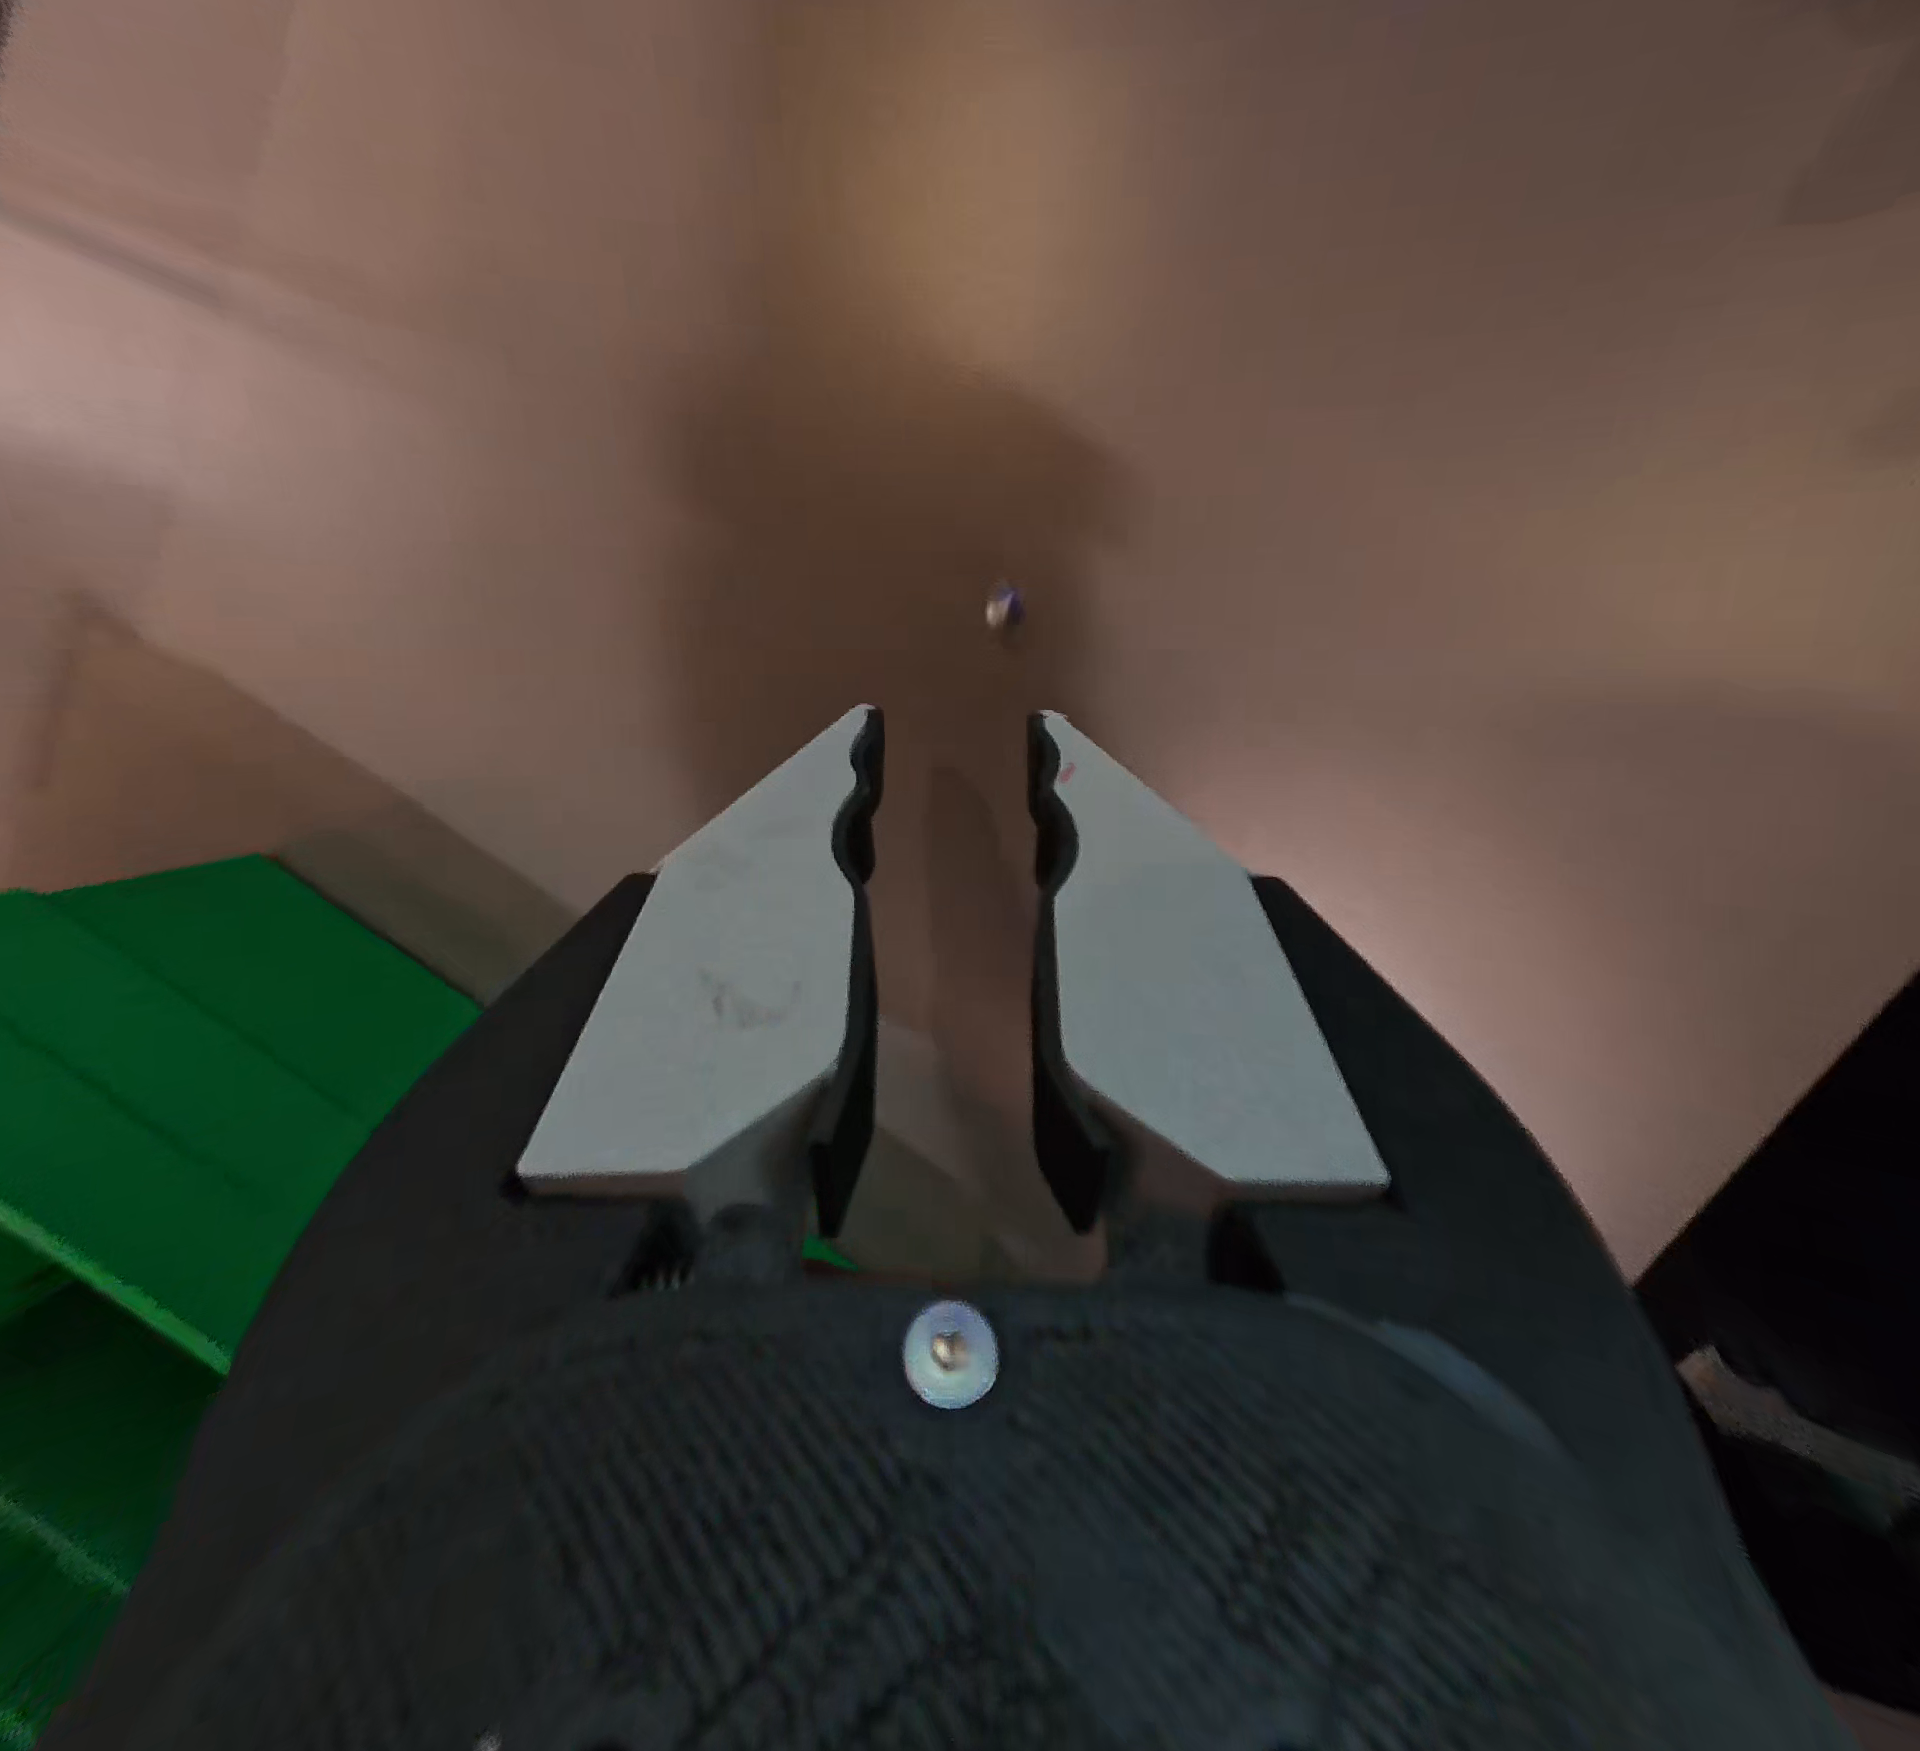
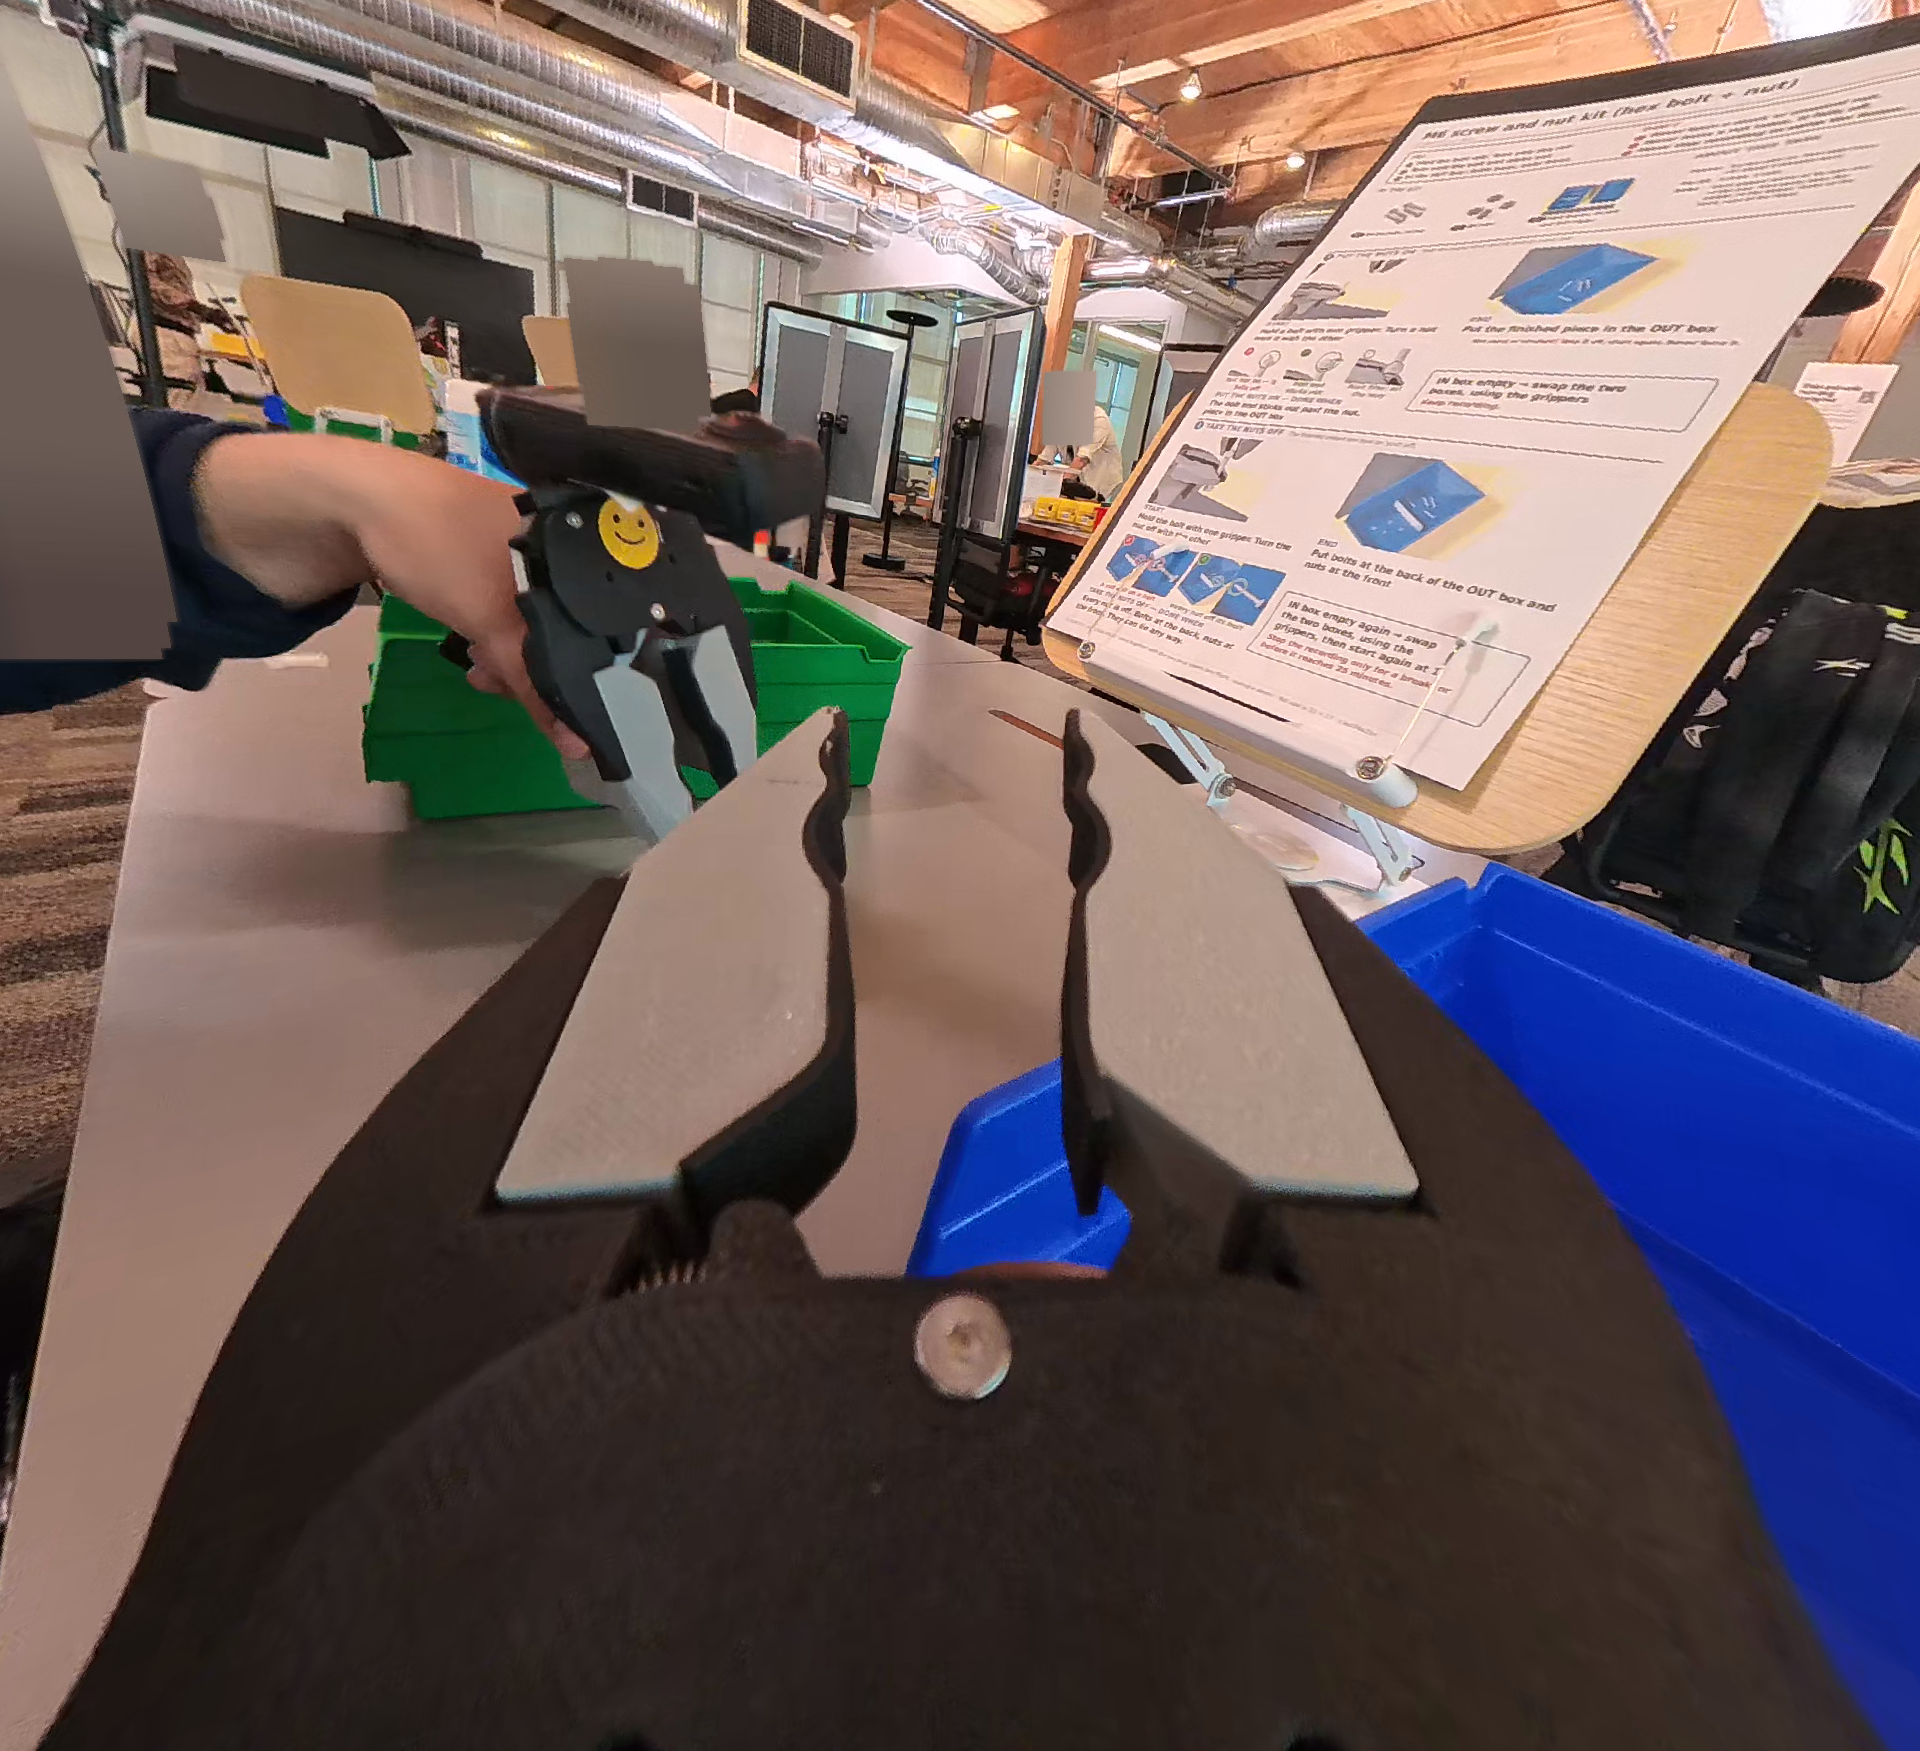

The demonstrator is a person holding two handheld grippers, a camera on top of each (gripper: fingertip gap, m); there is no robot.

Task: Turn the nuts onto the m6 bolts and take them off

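Both jaws stand spread and empty: the left hand-held gripper [image 1: 954, 714] points at a small nut [image 1: 1004, 608] on the desk [image 1: 1455, 558]. Hard, light, slippery; pinch its flats. The right hand-held gripper [image 2: 951, 730] hovers apart.

A single small silvery metal piece [image 1: 1006, 606], apparently a nut or bolt though too blurred to tell which, is lying on the bare tabletop [image 1: 1455, 454], sitting alone in shadow, catching a little glint of light and touching nothing else around it.
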